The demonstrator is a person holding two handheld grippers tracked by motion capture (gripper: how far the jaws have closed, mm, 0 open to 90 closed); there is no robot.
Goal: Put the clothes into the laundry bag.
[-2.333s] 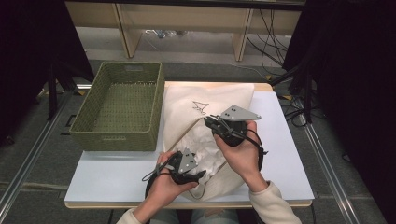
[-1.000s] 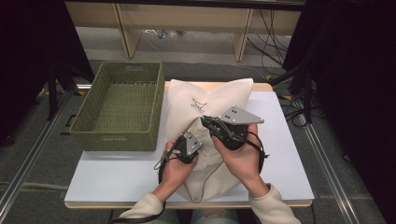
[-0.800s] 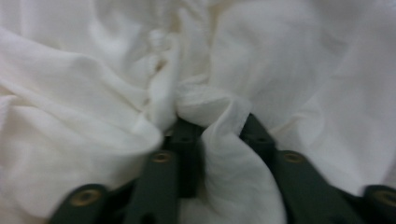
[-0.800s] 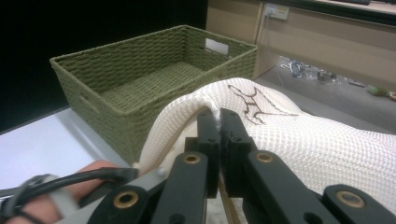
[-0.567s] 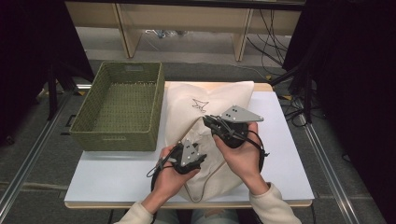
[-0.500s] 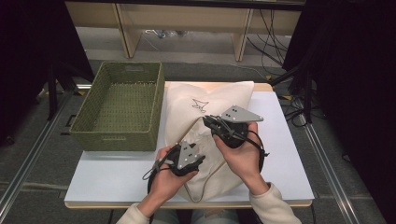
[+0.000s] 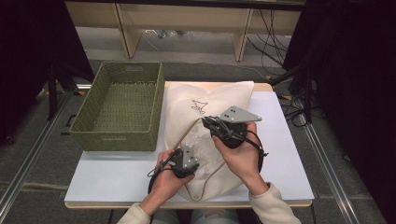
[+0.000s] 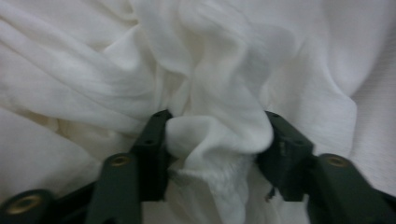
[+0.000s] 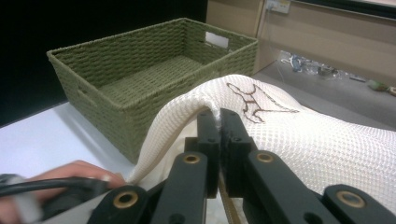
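Note:
A white mesh bag point(image 7: 210, 100) with a dark line drawing lies on the white table point(image 7: 116, 172). My right gripper point(image 7: 205, 122) is shut on the bag's upper edge and holds it lifted; in the right gripper view the jaws point(image 9: 219, 123) pinch the mesh bag point(image 9: 299, 135) at its raised fold. My left gripper point(image 7: 189, 151) is at the bag's mouth, nearer the person. In the left gripper view its jaws point(image 8: 217, 135) clamp a thick bunch of crumpled white cloth point(image 8: 210, 84).
A green woven basket point(image 7: 119, 105) stands to the left of the bag, with nothing in it; the right gripper view shows this basket point(image 9: 140, 74) close behind the lifted edge. A cord loops from the bag toward the table's front edge.
The left gripper went forward into the bag's mouth, then drew back toward the person with cloth between its jaws. The right gripper kept holding the bag's edge in place.

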